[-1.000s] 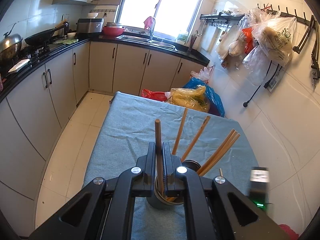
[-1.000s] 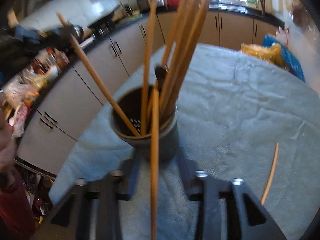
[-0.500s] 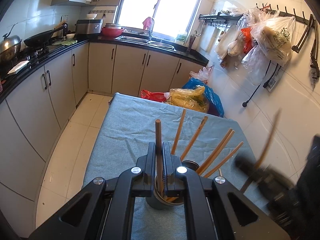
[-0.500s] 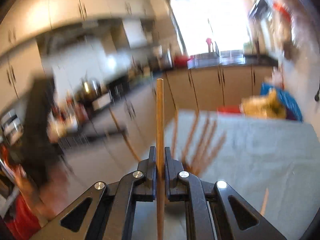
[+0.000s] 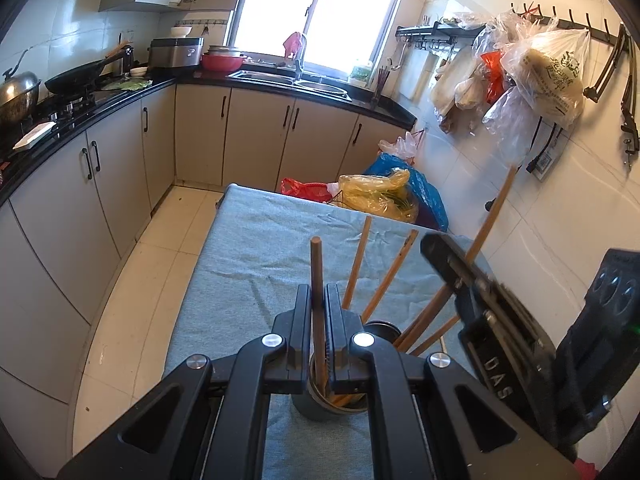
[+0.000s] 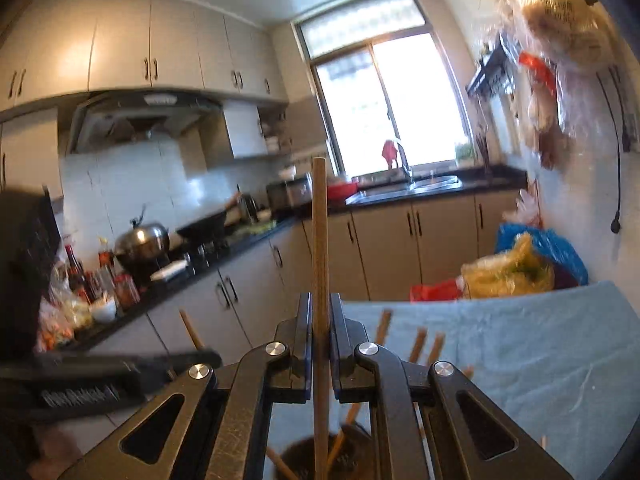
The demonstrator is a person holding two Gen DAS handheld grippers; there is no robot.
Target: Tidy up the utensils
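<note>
Left gripper (image 5: 319,300) clamped on a dark chopstick (image 5: 316,272) above the holder (image 5: 320,404); right gripper (image 6: 320,320), at 3 o'clock, pinching a lighter chopstick (image 6: 319,240) upright.

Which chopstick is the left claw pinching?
The dark brown chopstick standing straight up between the left claw fingers, its bottom in the cup. The other chopsticks are lighter and lean right, untouched by that claw.
</note>
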